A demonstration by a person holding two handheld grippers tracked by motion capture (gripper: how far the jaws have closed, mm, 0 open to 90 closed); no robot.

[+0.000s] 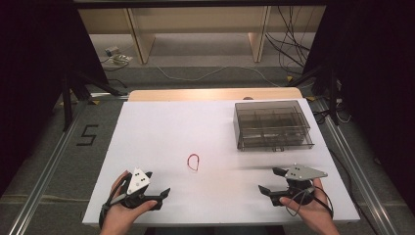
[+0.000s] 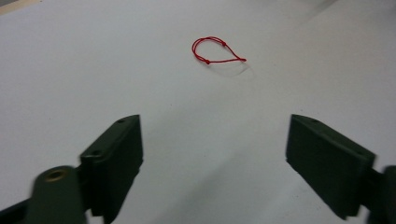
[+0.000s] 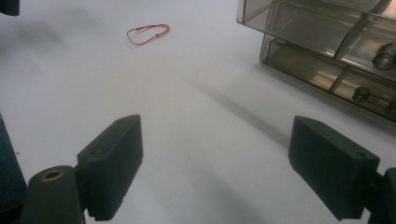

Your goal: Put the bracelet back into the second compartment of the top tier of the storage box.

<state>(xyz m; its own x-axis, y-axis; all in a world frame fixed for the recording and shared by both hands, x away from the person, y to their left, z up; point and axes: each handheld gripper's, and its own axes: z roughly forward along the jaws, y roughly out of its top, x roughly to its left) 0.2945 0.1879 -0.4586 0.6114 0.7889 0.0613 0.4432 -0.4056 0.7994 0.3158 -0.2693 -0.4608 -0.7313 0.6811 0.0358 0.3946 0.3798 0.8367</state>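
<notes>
A thin red string loop [image 1: 194, 162] lies flat on the white table [image 1: 161, 127], near its middle; it also appears as the red loop [image 2: 215, 50] ahead of the left jaws and the red loop [image 3: 147, 34] far left of the right jaws. A smoky clear drawer box [image 1: 272, 125] stands at the back right, and its drawers with knobs [image 3: 369, 70] show in the right gripper view. My left gripper [image 1: 157, 183] rests open near the front left edge. My right gripper [image 1: 270, 180] is open at the front right, with nothing between its jaws.
A wooden strip [image 1: 215, 94] borders the table's far edge. Beyond it are shelf legs and cables on the floor [image 1: 288, 44]. Metal rails [image 1: 54, 161] run along both sides of the table. Bare white surface lies between the grippers and the loop.
</notes>
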